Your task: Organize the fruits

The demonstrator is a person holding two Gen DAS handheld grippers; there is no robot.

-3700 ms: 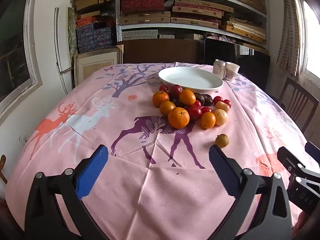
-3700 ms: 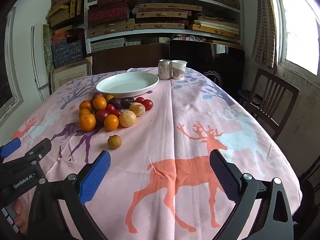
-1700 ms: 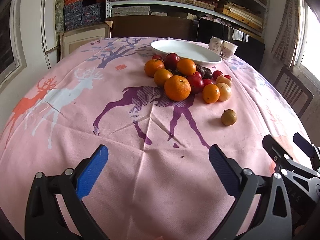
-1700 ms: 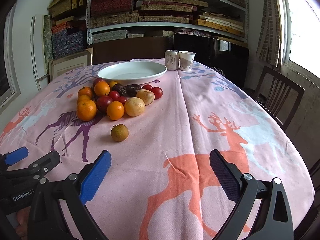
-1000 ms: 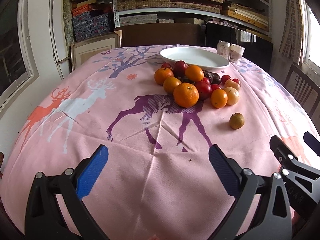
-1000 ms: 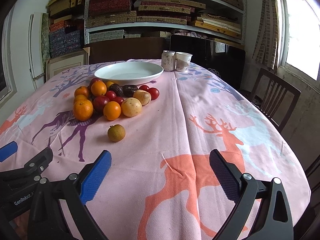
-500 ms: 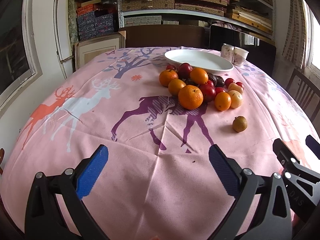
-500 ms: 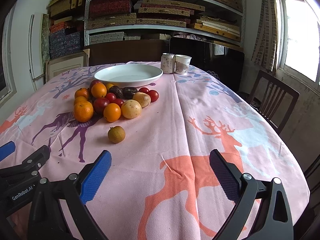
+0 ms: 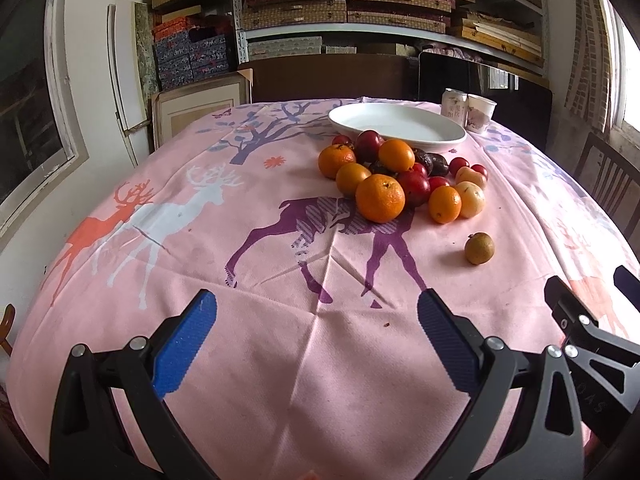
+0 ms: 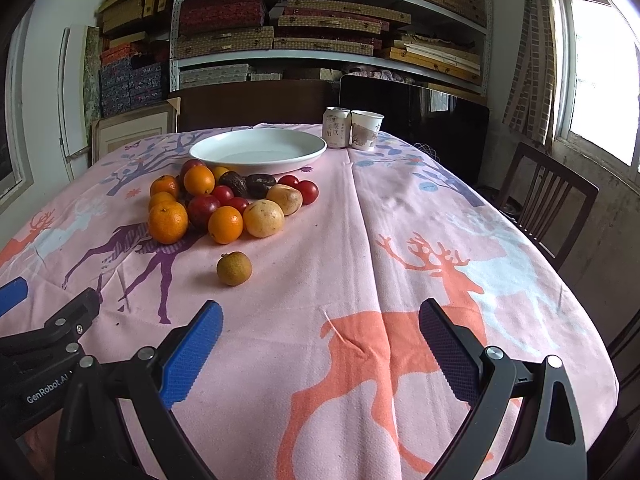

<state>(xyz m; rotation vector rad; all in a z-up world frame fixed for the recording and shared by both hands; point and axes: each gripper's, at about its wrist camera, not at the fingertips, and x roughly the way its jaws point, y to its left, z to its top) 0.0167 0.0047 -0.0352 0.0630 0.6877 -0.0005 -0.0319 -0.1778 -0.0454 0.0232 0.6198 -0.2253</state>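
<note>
I had the pink deer-print tablecloth (image 9: 280, 360) under both tools, filling everything ahead of them. Beyond it stood shelving stacked with flat boxes (image 10: 328, 40), and a dark wooden chair (image 10: 548, 204) off to the right of my right gripper.

Far ahead of both grippers sat the white plate (image 9: 436, 142), nothing on it. A drink can (image 10: 337, 127) and a paper cup (image 10: 367, 129) stood touching, just right of the plate's far rim.

The fruit pile (image 10: 224, 200) lay on the cloth against the plate's near edge, ahead and left of my right gripper, ahead and slightly right of my left one. I counted several oranges, the biggest orange (image 9: 380, 203) at the pile's near edge, with red plums or tomatoes, two dark fruits and two pale yellow ones behind. One small brownish fruit (image 10: 234, 268) lay apart from the pile, nearer to me, ahead of the right gripper's left finger.

My left gripper (image 9: 316, 330) was spread wide, nothing between the blue pads, hovering low over the cloth. My right gripper (image 10: 320, 332) was likewise wide apart and held nothing. Each tool showed at the edge of the other's view.
</note>
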